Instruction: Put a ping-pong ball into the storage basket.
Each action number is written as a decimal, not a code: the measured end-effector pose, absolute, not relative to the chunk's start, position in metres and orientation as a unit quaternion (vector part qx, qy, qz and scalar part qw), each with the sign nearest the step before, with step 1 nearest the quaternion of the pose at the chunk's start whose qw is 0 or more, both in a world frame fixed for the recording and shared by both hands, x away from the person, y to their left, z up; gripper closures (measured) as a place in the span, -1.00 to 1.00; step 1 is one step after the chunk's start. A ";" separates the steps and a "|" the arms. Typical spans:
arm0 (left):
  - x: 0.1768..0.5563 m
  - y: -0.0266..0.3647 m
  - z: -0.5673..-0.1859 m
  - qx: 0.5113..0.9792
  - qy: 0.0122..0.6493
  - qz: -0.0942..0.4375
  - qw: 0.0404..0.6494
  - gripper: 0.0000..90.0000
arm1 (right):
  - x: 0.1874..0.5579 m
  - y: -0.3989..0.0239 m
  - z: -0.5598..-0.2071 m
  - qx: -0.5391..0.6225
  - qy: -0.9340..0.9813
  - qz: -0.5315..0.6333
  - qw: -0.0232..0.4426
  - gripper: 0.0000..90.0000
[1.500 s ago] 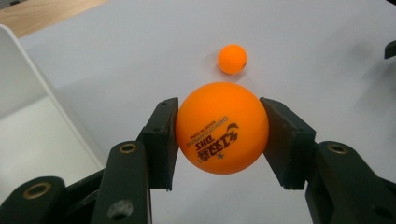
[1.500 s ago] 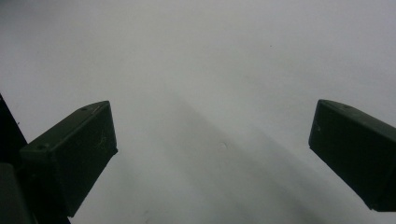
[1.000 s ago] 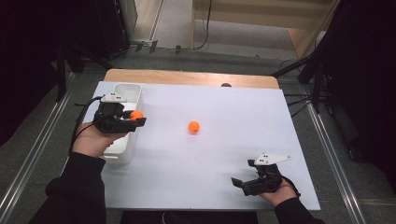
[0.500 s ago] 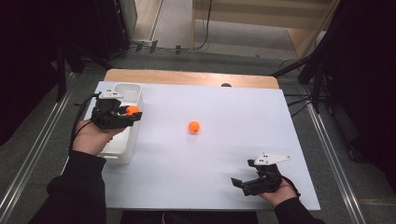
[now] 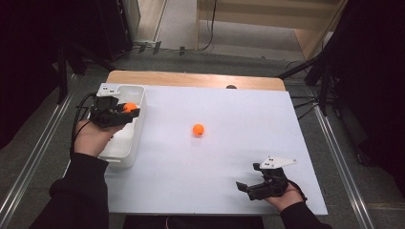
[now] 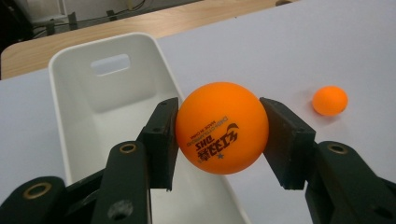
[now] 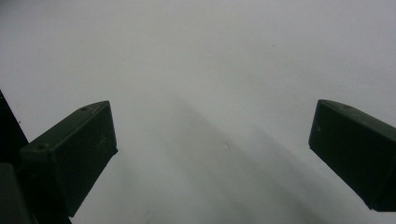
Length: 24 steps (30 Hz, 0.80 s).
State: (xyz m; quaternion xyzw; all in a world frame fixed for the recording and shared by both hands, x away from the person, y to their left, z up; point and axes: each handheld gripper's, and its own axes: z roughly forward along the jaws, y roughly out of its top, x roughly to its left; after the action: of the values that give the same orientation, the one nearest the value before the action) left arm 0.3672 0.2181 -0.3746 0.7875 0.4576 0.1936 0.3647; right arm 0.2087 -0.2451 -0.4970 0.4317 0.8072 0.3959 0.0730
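Left gripper (image 6: 219, 135) clamps orange ball (image 6: 222, 128) between both pads (printed logo facing camera), above white bin (image 5: 125, 126) at desk's left edge. Second ball (image 5: 198, 129) mid-desk. Right gripper (image 5: 249, 187) gapes empty near front right corner.

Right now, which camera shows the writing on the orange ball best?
The left gripper view: the held orange ball is close, its dark print plain. In the high view it is a small spot over the white bin. The right gripper view faces bare table.
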 end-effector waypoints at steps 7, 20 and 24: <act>0.373 0.224 -0.376 0.776 0.472 0.203 0.367 0.12 | 0.209 -0.245 -0.497 0.432 0.807 0.396 0.072 -1.00; 0.388 0.231 -0.385 0.753 0.497 0.227 0.366 0.12 | 0.209 -0.244 -0.497 0.432 0.807 0.397 0.071 -1.00; 0.392 0.233 -0.388 0.747 0.503 0.230 0.369 0.12 | 0.209 -0.244 -0.497 0.432 0.807 0.396 0.071 -1.00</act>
State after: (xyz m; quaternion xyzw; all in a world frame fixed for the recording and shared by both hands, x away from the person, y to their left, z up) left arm 0.3925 0.2327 -0.3877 0.7470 0.5028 0.2297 0.3693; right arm 0.2087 -0.2438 -0.4973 0.4323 0.8069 0.3963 0.0706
